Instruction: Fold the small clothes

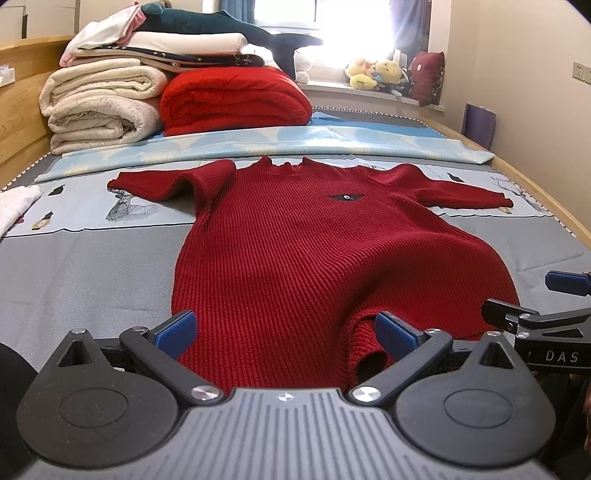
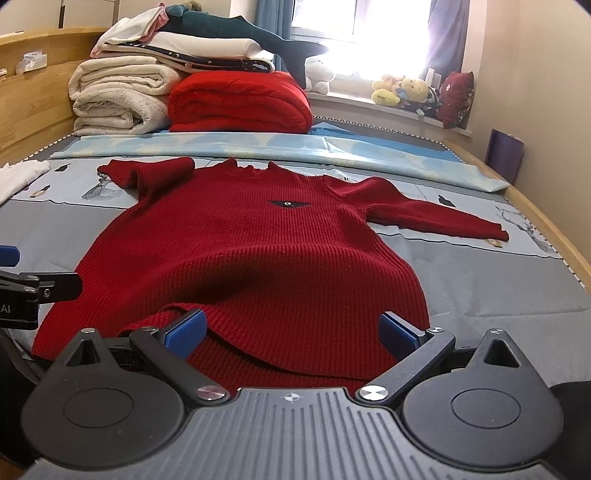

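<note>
A wide bed (image 1: 92,266) with a pale wooden frame fills both views, its top a smooth grey cover with a printed light-blue panel across the far part. At the far end sits a stack of rolled and folded bedding (image 1: 103,107): thick cream blankets with a nubby surface, a quilted bright red blanket (image 1: 236,101) beside them, and a dark teal plush shark (image 1: 229,27) lying on top. Soft toys (image 1: 376,74) line the sunlit windowsill. The red sweater (image 1: 295,251) lies face-up and spread flat in the middle of the bed, collar toward the window, both short sleeves out to the sides; it is a chunky rib knit with a small dark patch on the chest, and its near hem is rucked into a fold at one spot. The left gripper (image 1: 286,330) hovers low at the hem, its black arms spread wide and the blue pads on either side of the knit, nothing clamped. The right gripper (image 2: 293,332) is likewise spread wide over the hem's other portion, pads just beside the rumpled fold, gripping nothing. A white cloth (image 1: 16,205) lies at the bed's left edge.
</note>
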The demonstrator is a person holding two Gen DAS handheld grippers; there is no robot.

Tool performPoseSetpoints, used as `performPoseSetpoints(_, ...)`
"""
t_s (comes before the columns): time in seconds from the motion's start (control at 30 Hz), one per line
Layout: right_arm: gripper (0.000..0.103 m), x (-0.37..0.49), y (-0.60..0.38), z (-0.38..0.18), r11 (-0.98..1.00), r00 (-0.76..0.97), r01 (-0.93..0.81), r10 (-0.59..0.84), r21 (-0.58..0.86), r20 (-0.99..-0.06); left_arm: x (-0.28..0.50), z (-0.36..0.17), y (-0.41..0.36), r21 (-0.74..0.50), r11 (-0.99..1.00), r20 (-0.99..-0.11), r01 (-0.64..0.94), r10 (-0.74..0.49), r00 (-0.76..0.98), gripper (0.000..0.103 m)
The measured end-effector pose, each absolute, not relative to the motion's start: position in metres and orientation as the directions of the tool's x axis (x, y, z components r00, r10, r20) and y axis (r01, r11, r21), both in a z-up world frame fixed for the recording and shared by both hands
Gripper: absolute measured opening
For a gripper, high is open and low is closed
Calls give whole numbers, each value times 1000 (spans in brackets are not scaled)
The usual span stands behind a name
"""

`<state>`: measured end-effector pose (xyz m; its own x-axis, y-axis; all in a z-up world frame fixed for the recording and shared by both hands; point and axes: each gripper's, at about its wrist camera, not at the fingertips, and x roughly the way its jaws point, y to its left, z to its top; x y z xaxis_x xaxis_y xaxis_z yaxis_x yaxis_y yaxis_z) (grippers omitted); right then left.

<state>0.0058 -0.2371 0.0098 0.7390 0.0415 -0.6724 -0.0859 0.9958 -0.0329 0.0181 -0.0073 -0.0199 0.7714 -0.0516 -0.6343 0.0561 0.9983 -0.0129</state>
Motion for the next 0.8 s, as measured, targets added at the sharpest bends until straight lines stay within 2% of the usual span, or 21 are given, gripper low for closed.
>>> performPoseSetpoints(0.8,99,6,-238,7,997,745,-76,38,-28,-665,18,-19,-9,-11,998,-634,57,-51,772,103)
